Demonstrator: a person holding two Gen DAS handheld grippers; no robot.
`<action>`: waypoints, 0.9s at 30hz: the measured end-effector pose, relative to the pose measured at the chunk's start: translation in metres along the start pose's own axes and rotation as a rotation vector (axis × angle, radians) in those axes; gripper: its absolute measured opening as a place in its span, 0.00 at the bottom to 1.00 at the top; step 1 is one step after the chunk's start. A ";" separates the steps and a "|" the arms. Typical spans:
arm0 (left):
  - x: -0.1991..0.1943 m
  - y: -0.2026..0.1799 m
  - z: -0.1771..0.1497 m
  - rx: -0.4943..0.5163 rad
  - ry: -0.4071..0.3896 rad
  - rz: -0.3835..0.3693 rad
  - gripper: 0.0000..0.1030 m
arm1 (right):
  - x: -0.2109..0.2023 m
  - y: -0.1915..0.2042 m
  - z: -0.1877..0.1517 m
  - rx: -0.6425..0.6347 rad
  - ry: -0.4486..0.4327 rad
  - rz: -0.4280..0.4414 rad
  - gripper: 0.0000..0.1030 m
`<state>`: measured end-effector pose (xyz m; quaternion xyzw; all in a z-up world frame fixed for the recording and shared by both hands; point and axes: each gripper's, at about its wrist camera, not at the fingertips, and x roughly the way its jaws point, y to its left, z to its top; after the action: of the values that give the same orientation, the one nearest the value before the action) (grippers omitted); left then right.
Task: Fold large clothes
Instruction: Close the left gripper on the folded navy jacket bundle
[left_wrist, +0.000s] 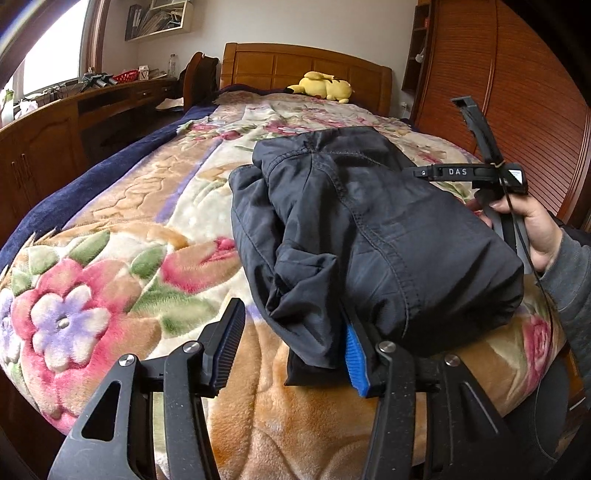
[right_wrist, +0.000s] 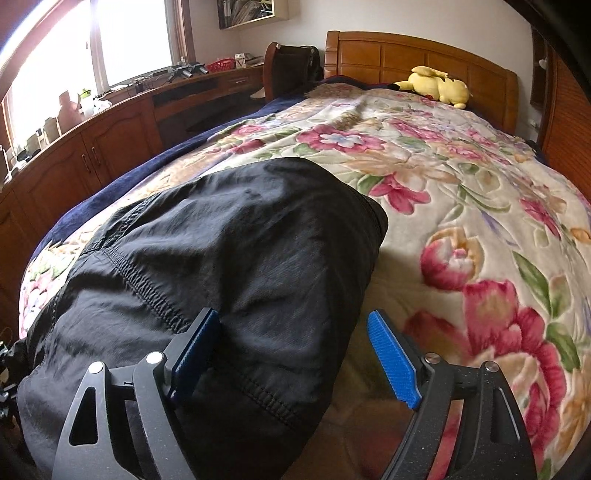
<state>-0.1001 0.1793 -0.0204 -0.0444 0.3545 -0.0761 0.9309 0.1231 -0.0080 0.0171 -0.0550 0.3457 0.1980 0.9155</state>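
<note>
folded black nylon jacket (left_wrist: 369, 229) bundled on the floral plush blanket (left_wrist: 122, 236) at the foot of the bed. left gripper (left_wrist: 291, 343) spread wide at its 7 o'clock corner, right finger tucked under a fold. right gripper (right_wrist: 295, 354) wide too, straddling the 5 o'clock edge. yellow plush toy (right_wrist: 437, 86) at 12.

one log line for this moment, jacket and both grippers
jacket: folded bundle on bed | left gripper: open, at near edge | right gripper: open, at near right corner | grasp: none
</note>
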 end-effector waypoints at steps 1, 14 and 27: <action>0.002 0.000 -0.001 -0.006 0.005 -0.006 0.50 | 0.000 0.000 0.001 0.001 0.000 -0.001 0.82; 0.016 0.001 -0.013 -0.071 0.043 -0.099 0.49 | 0.048 -0.027 0.018 0.087 0.067 0.106 0.84; 0.013 -0.017 -0.012 -0.038 0.029 -0.127 0.19 | 0.052 -0.010 0.019 -0.031 0.097 0.196 0.20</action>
<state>-0.1006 0.1596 -0.0355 -0.0833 0.3658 -0.1291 0.9179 0.1745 0.0040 -0.0028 -0.0447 0.3901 0.2890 0.8731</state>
